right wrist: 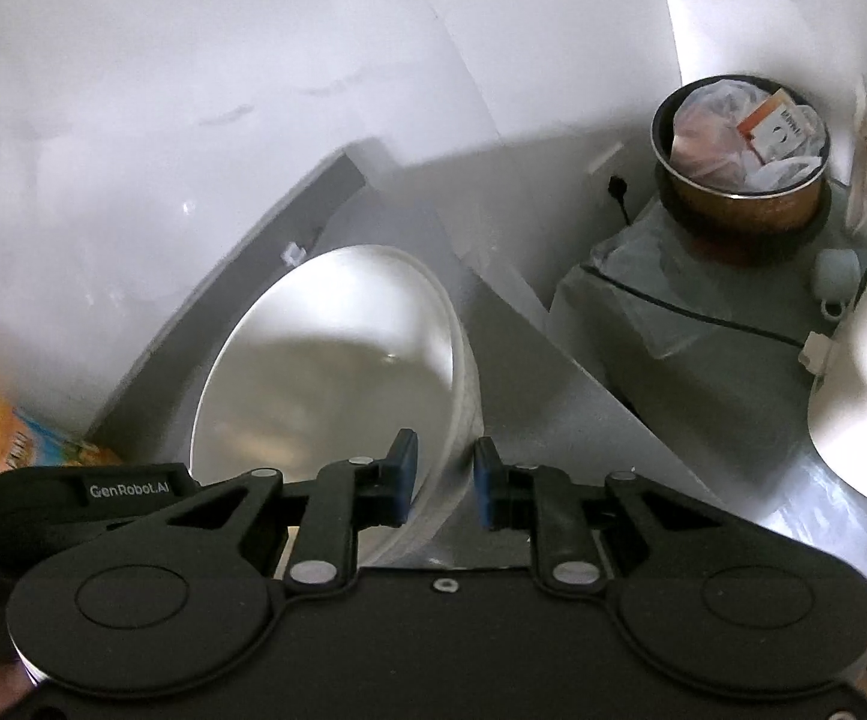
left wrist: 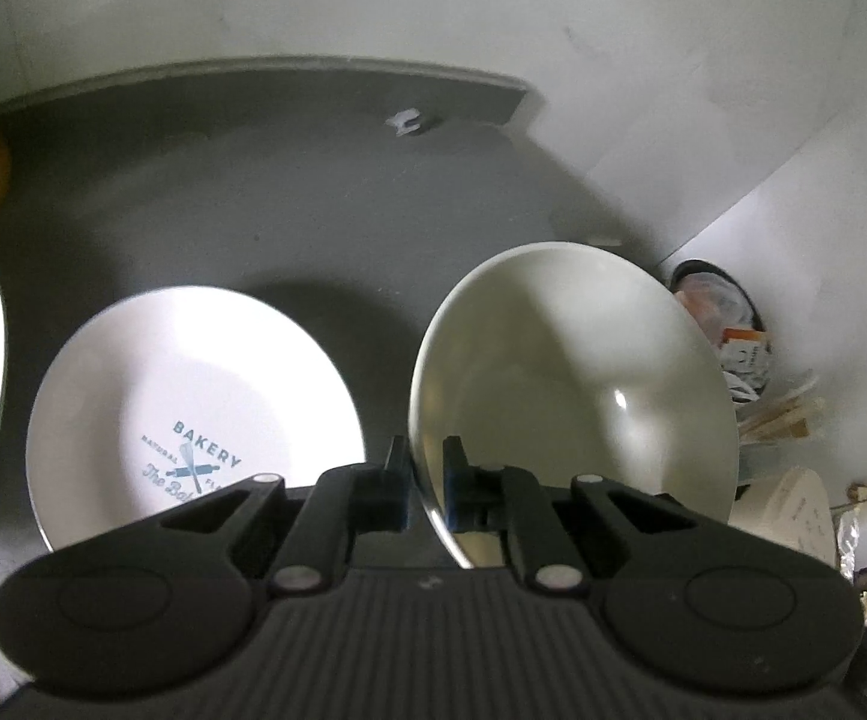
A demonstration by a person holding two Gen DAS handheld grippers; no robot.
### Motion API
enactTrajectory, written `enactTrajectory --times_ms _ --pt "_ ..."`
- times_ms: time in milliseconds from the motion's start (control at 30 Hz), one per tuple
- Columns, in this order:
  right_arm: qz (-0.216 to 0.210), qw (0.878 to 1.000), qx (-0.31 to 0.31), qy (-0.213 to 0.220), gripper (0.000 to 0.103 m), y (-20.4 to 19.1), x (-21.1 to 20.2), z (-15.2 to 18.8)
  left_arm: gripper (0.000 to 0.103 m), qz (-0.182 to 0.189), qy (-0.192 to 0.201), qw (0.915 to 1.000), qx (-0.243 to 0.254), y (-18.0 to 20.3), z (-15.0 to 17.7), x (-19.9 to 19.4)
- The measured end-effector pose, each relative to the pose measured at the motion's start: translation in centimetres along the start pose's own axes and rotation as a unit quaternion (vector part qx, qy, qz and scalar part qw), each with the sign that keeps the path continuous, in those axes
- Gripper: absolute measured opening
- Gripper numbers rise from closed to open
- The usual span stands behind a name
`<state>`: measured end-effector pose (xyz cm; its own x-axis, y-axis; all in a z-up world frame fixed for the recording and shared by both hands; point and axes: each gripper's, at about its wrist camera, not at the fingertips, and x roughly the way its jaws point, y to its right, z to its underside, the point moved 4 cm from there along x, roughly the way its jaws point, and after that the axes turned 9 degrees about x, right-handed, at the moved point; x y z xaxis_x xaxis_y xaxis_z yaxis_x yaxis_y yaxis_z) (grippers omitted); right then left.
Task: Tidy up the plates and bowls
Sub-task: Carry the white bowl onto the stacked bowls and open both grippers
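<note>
A: What is the left gripper (left wrist: 424, 468) doing?

B: Its fingers are pinched together on the near rim of a pale bowl (left wrist: 577, 372), which hangs tilted above the grey counter (left wrist: 223, 210). The plate (left wrist: 193, 408) with the bakery print lies flat on the counter just to its left.

A: And the right gripper (right wrist: 442, 480)?

B: Its jaws straddle the wall of a white bowl (right wrist: 325, 372), one finger inside, one outside. The outer pad looks slightly off the wall, so I cannot tell whether it is clamped or only closing. That bowl is tipped too, over the counter's edge near the wall.

A: So which step is this?

B: Carrying, I judge: bowls lifted, not yet set anywhere. Nesting one inside the other seems likely next, which calls for levelling a bowl first and a firm right grip. The pot (right wrist: 742, 180) full of packets sits well apart.
</note>
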<state>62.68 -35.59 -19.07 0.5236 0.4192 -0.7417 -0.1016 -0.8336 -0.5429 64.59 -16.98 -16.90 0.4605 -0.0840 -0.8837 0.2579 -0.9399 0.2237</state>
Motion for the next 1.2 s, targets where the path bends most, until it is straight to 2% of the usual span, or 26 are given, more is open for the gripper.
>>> enactTrajectory --times_ms 733,1200 --pt "-0.016 0.998 0.031 0.058 0.020 -2.6 -7.8 5.4 0.009 0.042 0.032 0.9969 0.058 -1.1 1.9 -8.8" --pt "-0.010 0.996 0.044 0.079 0.020 -3.6 -11.1 9.3 0.009 0.065 0.029 0.9935 0.089 -2.4 3.8 -11.2"
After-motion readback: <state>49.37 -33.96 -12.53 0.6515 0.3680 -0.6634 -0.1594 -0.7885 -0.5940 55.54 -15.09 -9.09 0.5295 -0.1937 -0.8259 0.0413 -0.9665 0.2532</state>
